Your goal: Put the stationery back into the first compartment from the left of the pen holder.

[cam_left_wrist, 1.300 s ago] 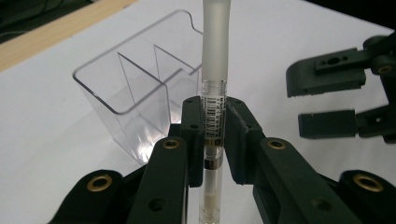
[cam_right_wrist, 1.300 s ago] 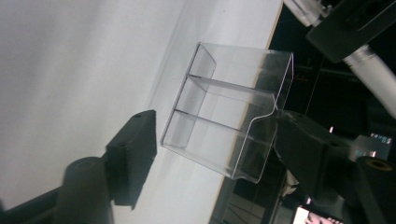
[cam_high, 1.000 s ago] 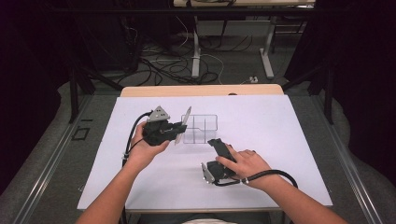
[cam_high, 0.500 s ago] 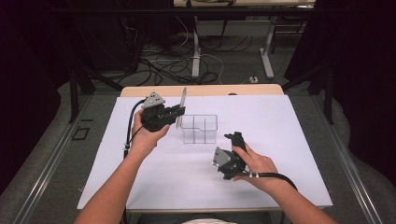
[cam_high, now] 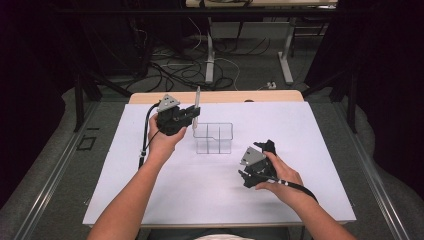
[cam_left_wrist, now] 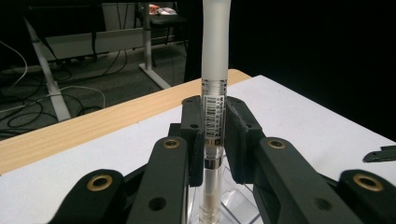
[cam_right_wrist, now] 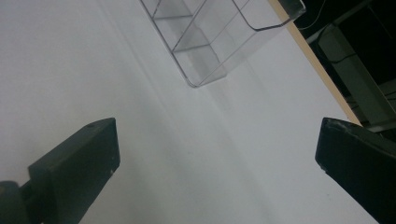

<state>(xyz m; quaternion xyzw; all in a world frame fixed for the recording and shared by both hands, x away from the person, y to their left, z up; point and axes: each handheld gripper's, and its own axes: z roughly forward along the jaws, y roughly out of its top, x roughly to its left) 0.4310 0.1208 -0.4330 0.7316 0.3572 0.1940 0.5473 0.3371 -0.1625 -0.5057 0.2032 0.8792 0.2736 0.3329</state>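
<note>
The left gripper (cam_high: 192, 116) holds a pen (cam_high: 197, 102) between its jaws, and the pen stands upright; in the left gripper view the two black pads press on the pen (cam_left_wrist: 215, 84) at its clear middle part, just under the frosted white cap; so the picking up looks done. A clear box (cam_high: 214, 138) with small compartments sits on the white table (cam_high: 150, 200), just to the right of the left gripper; the pen is beside the box's left back corner and above it, so it is not yet in a compartment; the low end of the pen hangs over a bit of clear plastic in the left gripper view, but which compartment lies under it cannot be told. The right gripper (cam_high: 267, 150) rests low near the person's side of the table, apart from the box; its jaws have just been opening and now stand wide with nothing between them; in the right gripper view only bare table lies between them, and the box (cam_right_wrist: 219, 37) shows farther off. What seems left is to bring the pen over a compartment, lower it in and let go; the box looks empty so far.
</note>
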